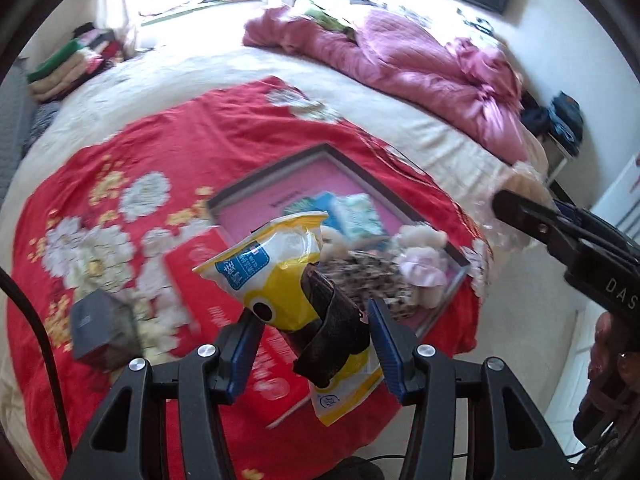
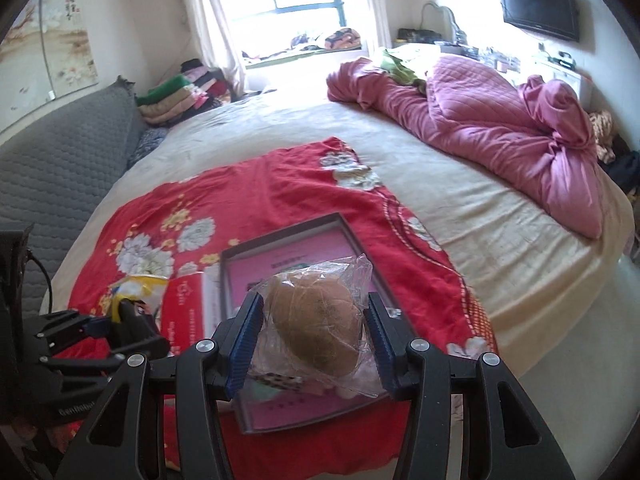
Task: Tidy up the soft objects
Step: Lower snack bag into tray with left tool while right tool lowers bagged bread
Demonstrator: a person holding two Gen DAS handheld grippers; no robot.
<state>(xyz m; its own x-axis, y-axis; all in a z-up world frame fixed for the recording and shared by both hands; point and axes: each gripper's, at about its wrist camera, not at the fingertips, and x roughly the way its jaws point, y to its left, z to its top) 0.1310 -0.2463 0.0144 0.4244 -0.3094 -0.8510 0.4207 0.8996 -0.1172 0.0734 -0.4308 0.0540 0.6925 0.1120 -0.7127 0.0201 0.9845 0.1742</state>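
Note:
My left gripper (image 1: 314,330) is shut on a yellow, white and black snack bag (image 1: 280,276) and holds it above the red flowered cloth (image 1: 132,152). My right gripper (image 2: 314,330) is shut on a brown bun in clear plastic wrap (image 2: 316,320) and holds it over the pink-bottomed box with a dark frame (image 2: 316,236). In the left wrist view the box (image 1: 280,184) holds tissue packs (image 1: 356,216), a pale plush toy (image 1: 420,256) and a speckled item (image 1: 368,276). The right gripper shows at the right edge of that view (image 1: 520,216).
A red flat box (image 1: 224,320) and a small grey cube box (image 1: 104,332) lie on the cloth left of the pink box. A rumpled pink quilt (image 2: 500,120) fills the bed's far right. Folded clothes (image 2: 180,96) are stacked by the window. A grey headboard (image 2: 60,160) stands at the left.

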